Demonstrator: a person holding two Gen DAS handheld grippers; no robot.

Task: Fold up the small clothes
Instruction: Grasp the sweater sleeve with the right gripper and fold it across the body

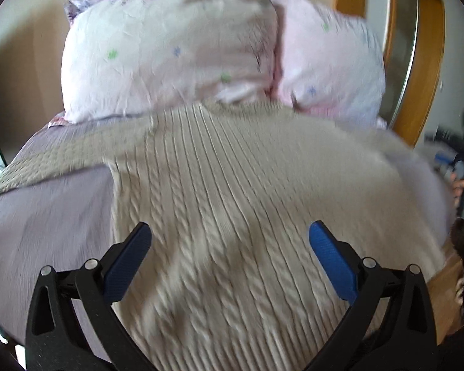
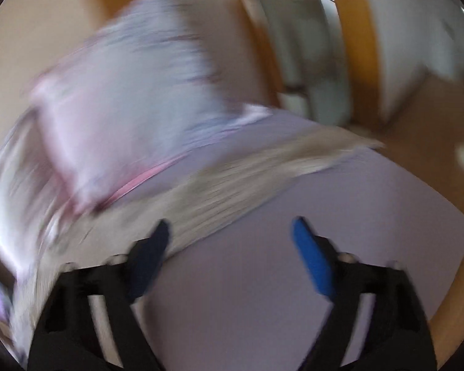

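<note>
A beige cable-knit sweater lies spread flat on the lilac bed sheet, one sleeve stretched out to the left. My left gripper is open and empty, hovering over the sweater's lower middle. In the blurred right wrist view the sweater's edge and a sleeve run across the sheet. My right gripper is open and empty, its left finger over the sweater's edge, its right finger over bare sheet.
Two pale floral pillows lie at the head of the bed, just beyond the sweater; one shows in the right wrist view. A wooden door frame stands at the right. The bed's right edge drops to a wooden floor.
</note>
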